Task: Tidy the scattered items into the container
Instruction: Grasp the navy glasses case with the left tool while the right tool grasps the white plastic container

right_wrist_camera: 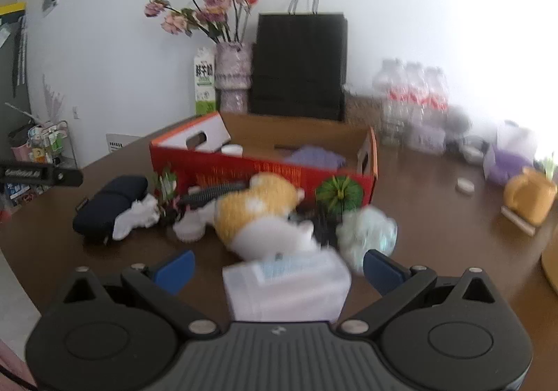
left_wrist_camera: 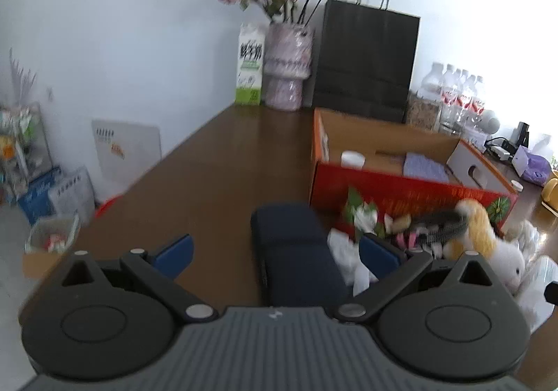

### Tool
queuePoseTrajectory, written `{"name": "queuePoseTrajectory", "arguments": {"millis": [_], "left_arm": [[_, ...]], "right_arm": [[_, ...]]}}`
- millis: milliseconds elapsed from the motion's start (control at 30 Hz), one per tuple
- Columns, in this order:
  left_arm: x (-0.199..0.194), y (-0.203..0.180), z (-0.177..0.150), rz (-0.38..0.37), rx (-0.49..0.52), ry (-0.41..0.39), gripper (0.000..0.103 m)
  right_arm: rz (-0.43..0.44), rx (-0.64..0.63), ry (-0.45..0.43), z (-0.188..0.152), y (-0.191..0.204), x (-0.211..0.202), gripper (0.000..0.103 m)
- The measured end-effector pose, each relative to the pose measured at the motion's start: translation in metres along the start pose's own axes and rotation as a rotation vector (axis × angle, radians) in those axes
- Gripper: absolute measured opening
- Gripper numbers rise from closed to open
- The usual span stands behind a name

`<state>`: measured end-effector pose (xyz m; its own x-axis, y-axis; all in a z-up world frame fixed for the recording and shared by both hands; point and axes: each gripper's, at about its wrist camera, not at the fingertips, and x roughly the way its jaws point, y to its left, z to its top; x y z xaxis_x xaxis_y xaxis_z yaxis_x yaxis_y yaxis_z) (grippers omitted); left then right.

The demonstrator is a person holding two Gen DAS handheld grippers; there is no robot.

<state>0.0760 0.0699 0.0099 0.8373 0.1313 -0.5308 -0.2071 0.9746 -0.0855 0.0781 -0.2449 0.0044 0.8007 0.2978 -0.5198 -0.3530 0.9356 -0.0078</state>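
Observation:
The red cardboard box (left_wrist_camera: 411,197) (right_wrist_camera: 265,171) stands open on the brown table (left_wrist_camera: 216,175), with a white jar (left_wrist_camera: 353,158) and a purple cloth (left_wrist_camera: 425,166) inside. In front of it lie a navy pouch (left_wrist_camera: 296,251) (right_wrist_camera: 108,204), crumpled white tissue (right_wrist_camera: 136,216), a black hairbrush (left_wrist_camera: 439,227), an orange-and-white plush toy (right_wrist_camera: 265,213), a green pumpkin (right_wrist_camera: 338,194) and a pale bath pouf (right_wrist_camera: 368,234). My left gripper (left_wrist_camera: 277,255) is open, with the pouch lying between its fingers. My right gripper (right_wrist_camera: 279,269) is open around a white wipes pack (right_wrist_camera: 289,286).
At the back wall stand a milk carton (left_wrist_camera: 249,74), a vase of pink flowers (left_wrist_camera: 286,70), a black paper bag (left_wrist_camera: 366,60) and several water bottles (right_wrist_camera: 415,91). A yellow mug (right_wrist_camera: 530,196), a purple tissue box (right_wrist_camera: 505,164) and a small white cap (right_wrist_camera: 465,186) sit to the right.

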Motion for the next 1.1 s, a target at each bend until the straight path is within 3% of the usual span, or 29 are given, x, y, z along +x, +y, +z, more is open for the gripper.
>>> {"name": "queuePoseTrajectory", "arguments": {"millis": [267, 600, 667, 700, 1100], "left_arm": [[0.0, 0.004, -0.017, -0.005, 0.016, 0.016, 0.103], [0.013, -0.001, -0.017, 0.001, 0.038, 0.054, 0.103], [0.018, -0.001, -0.014, 0.008, 0.048, 0.057, 0.103], [0.021, -0.002, -0.012, 0.012, 0.052, 0.061, 0.103], [0.077, -0.013, 0.011, 0.059, 0.054, 0.124, 0.103]], "right_arm": [[-0.038, -0.003, 0.037, -0.019, 0.002, 0.019, 0.103], [-0.005, 0.029, 0.072, -0.016, -0.009, 0.05, 0.103], [0.005, 0.04, 0.064, -0.015, -0.009, 0.049, 0.09], [0.007, 0.042, 0.062, -0.015, -0.009, 0.049, 0.09], [-0.146, 0.125, 0.034, -0.006, -0.022, 0.048, 0.09]]}}
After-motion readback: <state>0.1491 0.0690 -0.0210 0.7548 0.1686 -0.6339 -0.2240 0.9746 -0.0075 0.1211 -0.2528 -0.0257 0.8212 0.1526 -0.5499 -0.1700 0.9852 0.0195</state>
